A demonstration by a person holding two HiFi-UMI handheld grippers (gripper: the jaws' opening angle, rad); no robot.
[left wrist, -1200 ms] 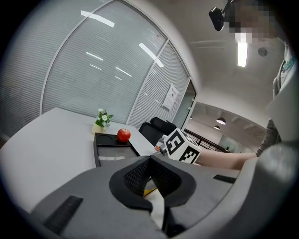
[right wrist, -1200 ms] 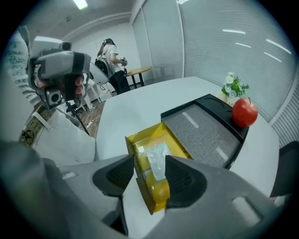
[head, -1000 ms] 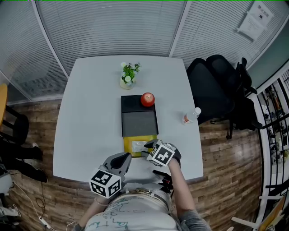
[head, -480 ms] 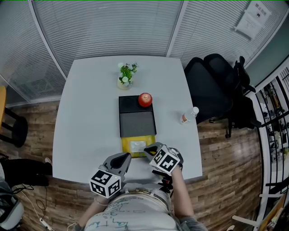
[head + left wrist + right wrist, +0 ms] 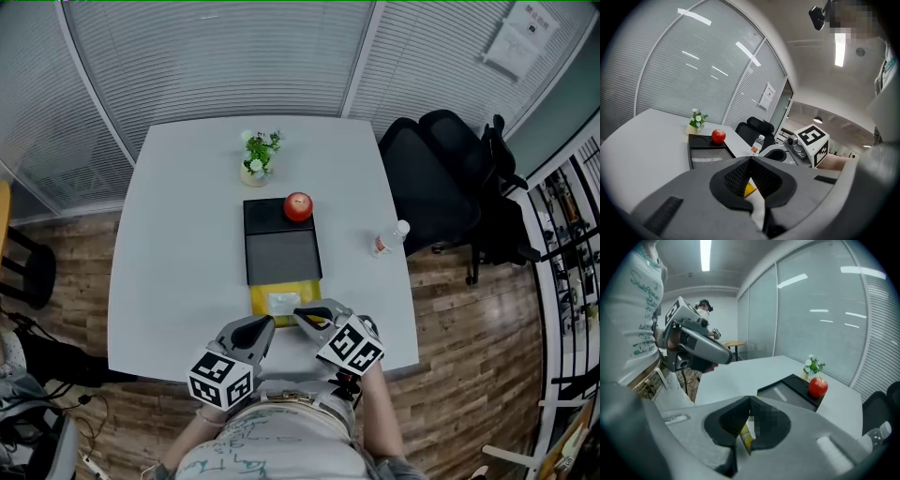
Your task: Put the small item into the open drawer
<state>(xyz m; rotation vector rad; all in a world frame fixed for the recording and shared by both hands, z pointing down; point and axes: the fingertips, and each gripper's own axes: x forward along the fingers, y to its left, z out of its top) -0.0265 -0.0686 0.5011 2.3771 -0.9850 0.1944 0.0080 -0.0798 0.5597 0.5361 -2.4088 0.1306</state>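
Nearest, the left gripper (image 5: 266,326) is held clenched and empty. Beside it, the right gripper (image 5: 300,315), likewise clenched on nothing, is poised over the near right corner of the pulled-out yellow drawer (image 5: 260,300). The small flat white packet (image 5: 282,302) is seen lying inside, just ahead-left of those tips, long axis crosswise.

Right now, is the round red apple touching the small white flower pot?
Apart. The head view shows bare white table between the red apple and the flower pot.

Wall notice (image 5: 518,39): print too small to read.
Shirt lettering (image 5: 644,301): green script — not legible.
Bottle label (image 5: 382,246): blurred.
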